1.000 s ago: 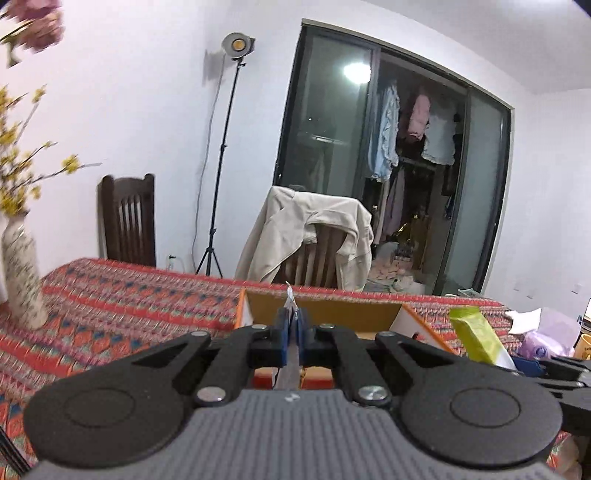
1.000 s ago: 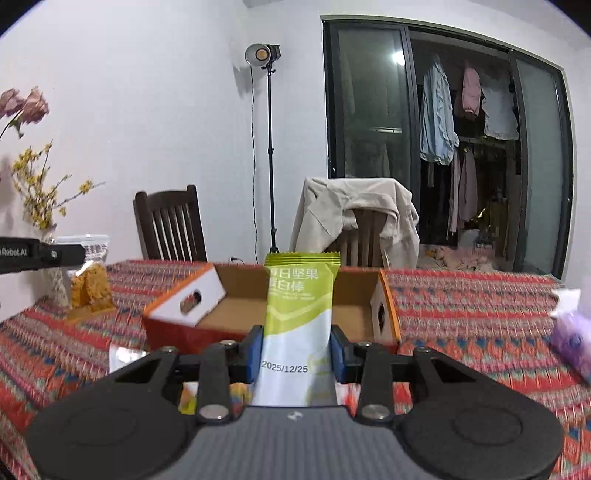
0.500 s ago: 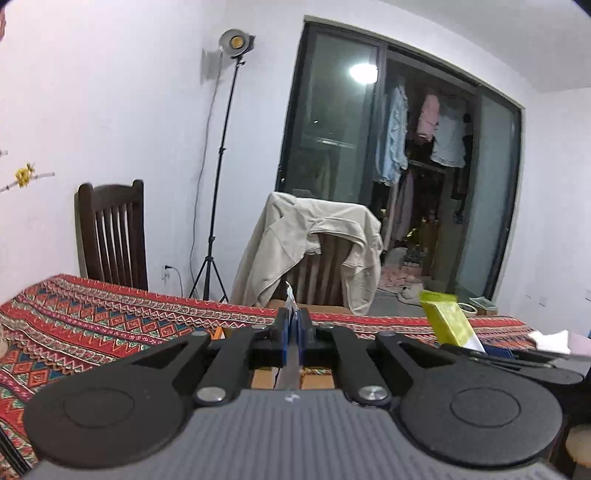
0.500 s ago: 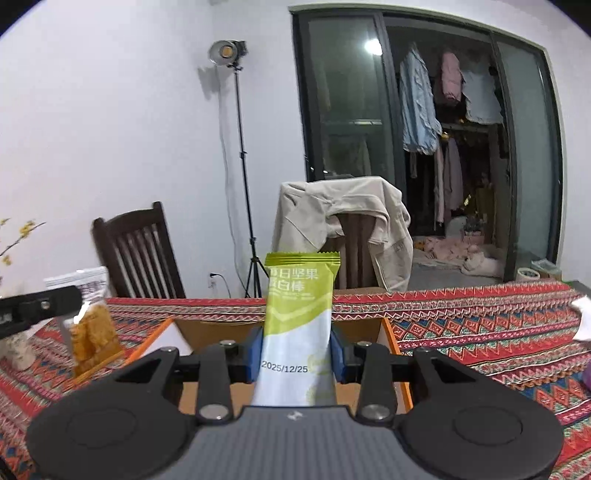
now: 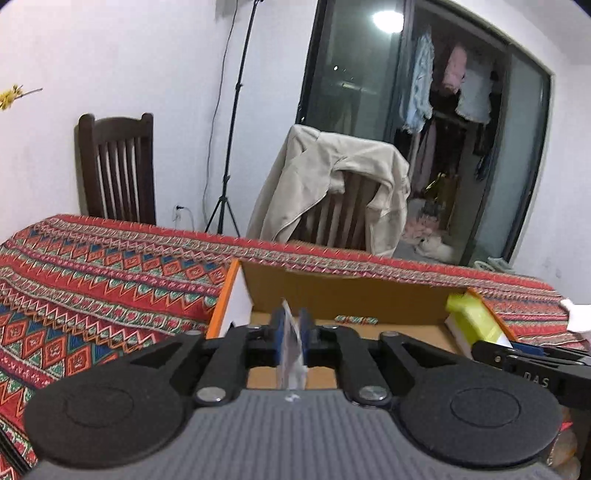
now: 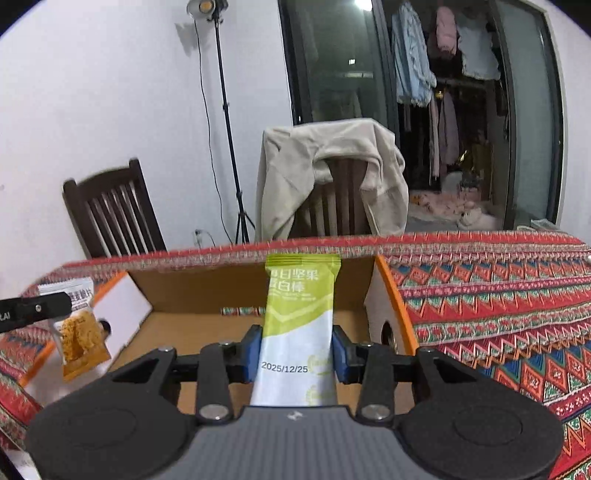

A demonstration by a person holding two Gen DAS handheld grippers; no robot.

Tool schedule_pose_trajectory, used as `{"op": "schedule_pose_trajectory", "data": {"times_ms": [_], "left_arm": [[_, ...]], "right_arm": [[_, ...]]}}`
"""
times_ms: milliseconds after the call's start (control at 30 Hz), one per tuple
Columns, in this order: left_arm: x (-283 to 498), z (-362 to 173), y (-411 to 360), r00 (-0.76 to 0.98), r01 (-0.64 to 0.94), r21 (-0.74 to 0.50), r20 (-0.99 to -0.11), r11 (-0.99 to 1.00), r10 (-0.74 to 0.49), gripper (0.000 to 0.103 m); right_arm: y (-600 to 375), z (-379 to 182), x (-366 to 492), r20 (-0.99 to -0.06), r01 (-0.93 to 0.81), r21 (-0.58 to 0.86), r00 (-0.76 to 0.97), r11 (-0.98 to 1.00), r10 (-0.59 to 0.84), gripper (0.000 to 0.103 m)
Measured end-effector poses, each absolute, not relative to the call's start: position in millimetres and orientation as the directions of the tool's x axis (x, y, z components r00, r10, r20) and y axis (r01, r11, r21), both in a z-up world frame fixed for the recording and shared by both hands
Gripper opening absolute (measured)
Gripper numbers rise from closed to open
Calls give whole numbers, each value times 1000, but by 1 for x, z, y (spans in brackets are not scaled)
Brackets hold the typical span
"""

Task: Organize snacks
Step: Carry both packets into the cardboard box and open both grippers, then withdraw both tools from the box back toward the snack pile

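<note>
Both tools' jaws are opening: left tool (image 5: 291, 332) around our light, crinkly chip packet (image 6: 79, 338), right tool (image 6: 297, 352) around our slippery green bar (image 6: 299, 321), above the box (image 6: 391, 295).

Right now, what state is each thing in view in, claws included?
left claw: jaws opening, pads apart from the orange snack bag between them
right claw: jaws opening, pads touching the green bar packet
orange snack bag: hanging tilted by the cardboard box
green bar packet: upright, sealed
cardboard box: open-topped
studio lamp: lit
beige jacket: draped over a chair
</note>
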State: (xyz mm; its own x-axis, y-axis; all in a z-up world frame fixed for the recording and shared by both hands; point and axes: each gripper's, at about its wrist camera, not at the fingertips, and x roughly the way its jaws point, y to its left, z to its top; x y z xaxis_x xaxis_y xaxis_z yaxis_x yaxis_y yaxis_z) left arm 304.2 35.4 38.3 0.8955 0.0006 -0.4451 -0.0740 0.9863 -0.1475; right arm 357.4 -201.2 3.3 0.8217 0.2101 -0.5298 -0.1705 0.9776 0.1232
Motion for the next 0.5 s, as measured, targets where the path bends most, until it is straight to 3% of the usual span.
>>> {"op": "schedule_pose_trajectory", "data": {"times_ms": [33,67,100,133,167,233,267,500], "left_arm": [[304,37,37,894,-75,-147,-448,986,1,34],[305,36,38,894,-76,-151,-447,986,0,45],[304,35,39,895,-84,-154,-445,985,6,65],[303,36,39,899,-93,-150,-438,984,18,80],[301,37,38,901,-97,-143,-432,985,26,86],[297,40,36,910,-99,-136,-414,986,34,103],[295,42,35,915,-97,-137,-402,986,34,103],[288,53,32,917,-107,-127,-396,986,49,103]], "right_arm": [[-202,3,356,-531,-168,119,822,979,206,41],[-202,3,356,-534,-168,118,820,979,205,50],[-202,3,355,-533,-169,122,820,978,208,66],[-203,4,353,-527,-170,125,823,977,211,75],[-203,6,352,-521,-173,126,826,977,213,89],[-202,9,349,-515,-182,130,828,975,223,98],[-202,10,348,-514,-186,131,827,974,228,103],[-200,24,338,-495,-200,124,837,972,235,103]]}}
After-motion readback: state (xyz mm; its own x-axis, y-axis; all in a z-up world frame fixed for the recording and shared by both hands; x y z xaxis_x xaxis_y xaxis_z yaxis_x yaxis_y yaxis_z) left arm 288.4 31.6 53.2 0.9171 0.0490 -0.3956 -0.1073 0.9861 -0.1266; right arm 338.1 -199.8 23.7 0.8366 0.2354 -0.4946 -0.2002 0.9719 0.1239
